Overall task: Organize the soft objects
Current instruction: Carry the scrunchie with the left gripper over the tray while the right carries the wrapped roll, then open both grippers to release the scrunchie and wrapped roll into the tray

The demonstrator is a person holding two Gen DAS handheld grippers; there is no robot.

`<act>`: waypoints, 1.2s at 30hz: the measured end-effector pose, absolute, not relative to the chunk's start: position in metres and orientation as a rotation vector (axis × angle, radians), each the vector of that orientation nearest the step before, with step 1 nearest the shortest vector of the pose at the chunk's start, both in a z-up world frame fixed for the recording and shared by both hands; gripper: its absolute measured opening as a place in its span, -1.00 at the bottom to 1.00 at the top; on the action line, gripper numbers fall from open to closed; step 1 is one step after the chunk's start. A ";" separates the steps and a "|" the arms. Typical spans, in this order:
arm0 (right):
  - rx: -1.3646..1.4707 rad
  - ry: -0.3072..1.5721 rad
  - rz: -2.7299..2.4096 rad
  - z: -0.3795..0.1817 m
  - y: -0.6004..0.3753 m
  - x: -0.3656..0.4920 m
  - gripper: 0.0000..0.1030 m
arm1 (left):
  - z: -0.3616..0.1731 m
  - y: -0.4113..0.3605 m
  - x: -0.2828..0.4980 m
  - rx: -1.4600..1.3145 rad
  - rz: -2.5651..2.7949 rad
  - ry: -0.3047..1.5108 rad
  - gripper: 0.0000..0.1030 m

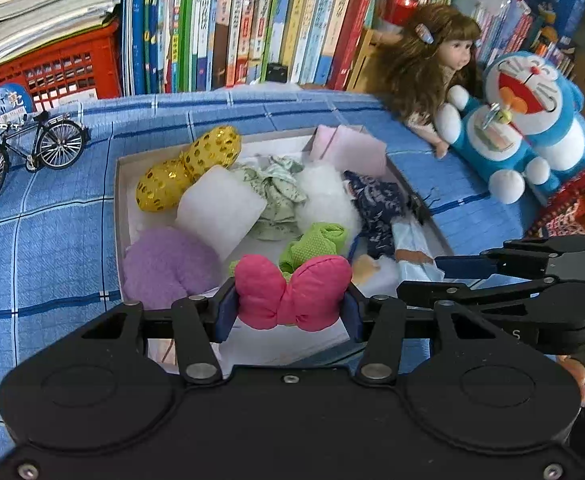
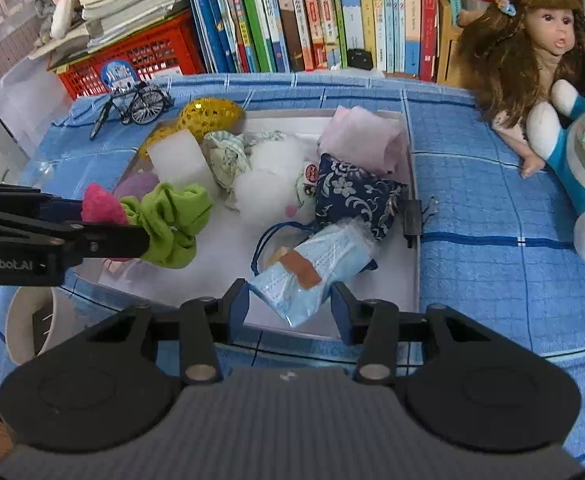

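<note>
Left gripper (image 1: 290,312): jaws clenched on a pink bow (image 1: 292,296), held just above the near edge of the tray (image 1: 119,200).
Right gripper (image 2: 290,312): jaws apart on either side of a blue mask packet (image 2: 312,268), pads not pressing it; packet lying in the tray.
Tray contents: green cloth (image 2: 170,222), white foam block (image 1: 220,210), gold spotted cushion (image 1: 188,168), purple plush (image 1: 164,266), navy floral pouch (image 2: 354,196).
Writing: "enRobot.AI" on the left gripper's side, seen from the right wrist.
Bench (image 1: 52,220): blue checked cloth.
</note>
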State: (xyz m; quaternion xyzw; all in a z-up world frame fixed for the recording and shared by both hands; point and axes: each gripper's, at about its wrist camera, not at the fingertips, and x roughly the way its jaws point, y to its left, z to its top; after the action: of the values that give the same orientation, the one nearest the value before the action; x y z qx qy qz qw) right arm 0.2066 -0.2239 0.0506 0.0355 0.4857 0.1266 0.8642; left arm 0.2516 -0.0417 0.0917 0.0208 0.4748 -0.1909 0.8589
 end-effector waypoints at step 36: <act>0.040 1.092 0.229 0.034 -0.203 0.246 0.34 | 0.068 -0.047 0.295 0.057 -0.315 1.105 0.43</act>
State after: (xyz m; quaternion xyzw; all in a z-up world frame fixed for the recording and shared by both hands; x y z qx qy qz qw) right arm 0.2459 -0.2032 0.0339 0.0192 0.5180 0.1085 0.8483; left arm 0.2955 -0.0471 0.0683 0.0270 0.5224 -0.1490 0.8392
